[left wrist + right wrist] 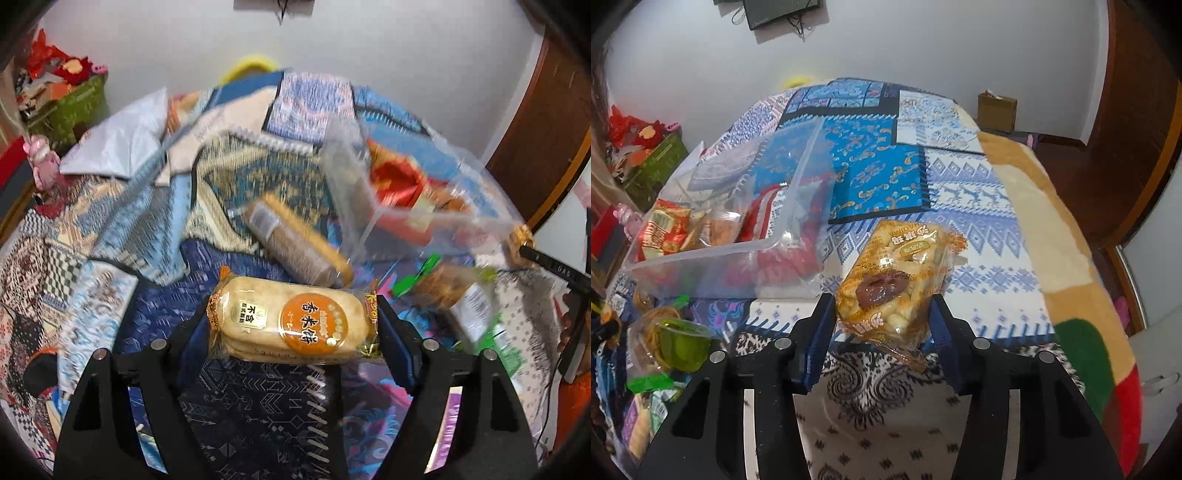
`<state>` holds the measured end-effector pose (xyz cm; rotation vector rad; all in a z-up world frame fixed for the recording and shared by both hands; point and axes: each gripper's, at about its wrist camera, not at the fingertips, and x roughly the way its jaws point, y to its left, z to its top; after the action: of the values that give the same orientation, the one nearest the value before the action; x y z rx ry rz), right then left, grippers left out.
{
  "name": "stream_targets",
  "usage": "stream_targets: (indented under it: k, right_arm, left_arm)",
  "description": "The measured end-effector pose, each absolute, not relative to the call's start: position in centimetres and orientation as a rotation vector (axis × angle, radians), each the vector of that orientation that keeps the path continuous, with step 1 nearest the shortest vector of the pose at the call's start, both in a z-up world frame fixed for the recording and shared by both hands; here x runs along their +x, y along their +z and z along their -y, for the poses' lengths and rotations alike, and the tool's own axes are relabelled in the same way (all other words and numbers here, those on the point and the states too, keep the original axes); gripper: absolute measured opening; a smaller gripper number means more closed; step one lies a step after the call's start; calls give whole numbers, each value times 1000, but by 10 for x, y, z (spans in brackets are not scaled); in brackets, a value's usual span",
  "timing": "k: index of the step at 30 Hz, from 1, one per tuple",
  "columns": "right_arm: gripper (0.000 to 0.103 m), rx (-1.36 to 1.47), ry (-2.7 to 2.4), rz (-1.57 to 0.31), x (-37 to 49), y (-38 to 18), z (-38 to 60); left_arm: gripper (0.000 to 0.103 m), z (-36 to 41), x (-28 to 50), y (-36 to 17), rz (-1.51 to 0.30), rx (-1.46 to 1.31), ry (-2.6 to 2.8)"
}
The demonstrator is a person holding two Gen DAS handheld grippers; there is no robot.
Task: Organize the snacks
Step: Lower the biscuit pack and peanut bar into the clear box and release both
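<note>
My left gripper (293,319) is shut on a rice cracker packet (291,319) with an orange round label, held above the patterned bedspread. My right gripper (882,310) is shut on a puffed-snack packet (892,280) with a brown oval mark, held upright above the bed. A clear plastic bin (731,229) stands left of the right gripper and holds red and orange snack packs; it also shows in the left wrist view (406,192), up and right of the left gripper. Another cracker packet (295,240) lies on the bed beyond the left gripper.
Loose snacks lie left of the right gripper, among them a green jelly cup (679,341) in a clear pack. A white plastic bag (118,144) lies at the bed's far left. A cardboard box (996,110) sits on the floor beyond the bed.
</note>
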<state>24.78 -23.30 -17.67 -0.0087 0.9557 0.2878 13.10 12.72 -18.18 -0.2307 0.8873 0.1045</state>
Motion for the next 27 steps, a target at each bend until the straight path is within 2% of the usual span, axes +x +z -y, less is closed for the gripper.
stream_targets:
  k: [13, 27]
  right_arm:
    - [47, 5, 363, -790, 232, -115, 220]
    - [47, 17, 479, -764, 268, -115, 164]
  left_arm:
    - [81, -95, 157, -112, -716, -174, 41]
    - [81, -65, 252, -123, -748, -179, -21]
